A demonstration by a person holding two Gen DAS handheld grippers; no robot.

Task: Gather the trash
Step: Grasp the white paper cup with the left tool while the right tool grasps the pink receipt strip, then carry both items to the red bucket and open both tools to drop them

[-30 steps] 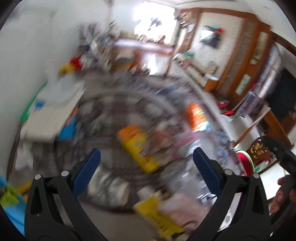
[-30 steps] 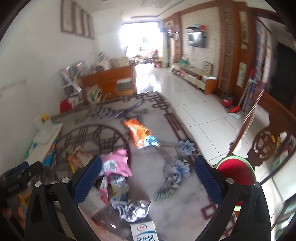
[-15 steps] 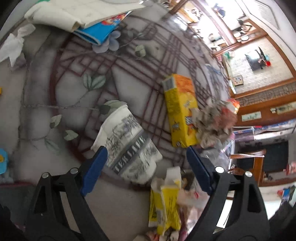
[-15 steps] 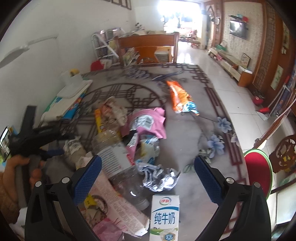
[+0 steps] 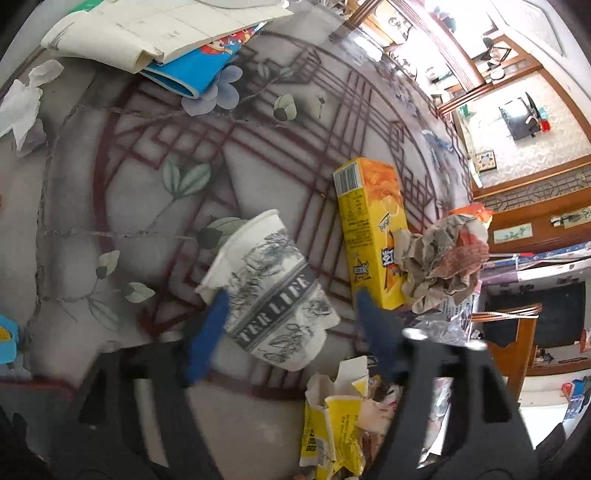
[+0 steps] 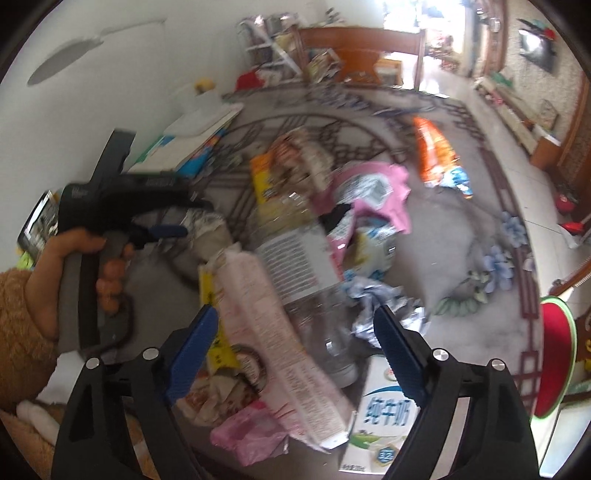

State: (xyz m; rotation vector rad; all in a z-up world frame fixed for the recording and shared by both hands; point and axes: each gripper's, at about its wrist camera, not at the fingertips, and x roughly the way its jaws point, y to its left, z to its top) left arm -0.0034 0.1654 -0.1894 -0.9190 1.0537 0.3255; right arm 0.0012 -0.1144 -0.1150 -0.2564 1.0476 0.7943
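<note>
- The left gripper [image 5: 290, 306] has its blue pads apart on either side of a crushed paper cup [image 5: 269, 291], which lies on its side on the patterned rug [image 5: 122, 192] with its rim toward 11 o'clock.
- The left pad [image 5: 207, 336] sits against the cup's wall; the right one stands just off the cup's other side, so the jaws are not clamped on it.
- At 2 o'clock from the cup lies a yellow-orange juice carton [image 5: 373, 236], flat on the rug, and a ball of crumpled brown paper [image 5: 439, 258] rests against the carton's right side.
- At 5 o'clock from the cup is a torn yellow wrapper [image 5: 332, 421], part of a heap of litter.
- Toward 12 o'clock, well apart, a blue book [image 5: 199, 70] lies under a white folded sheet [image 5: 147, 33]; a white tissue [image 5: 22, 103] lies at 10 o'clock.
- The right gripper [image 6: 295, 332] hovers with its fingers wide apart over the litter heap, holding nothing.
- Between its fingers, blurred, lie a long pink wrapper [image 6: 273, 328] and a clear plastic bottle [image 6: 317, 295] with a white label.
- A white milk carton [image 6: 380, 417] lies at 5 o'clock beside the right finger, with crumpled foil [image 6: 384, 310] just above it.
- An orange snack bag [image 6: 432, 151] lies apart at 1 o'clock on the rug.
- At 9 o'clock the person's left hand [image 6: 70, 266] grips the other tool's handle.
</note>
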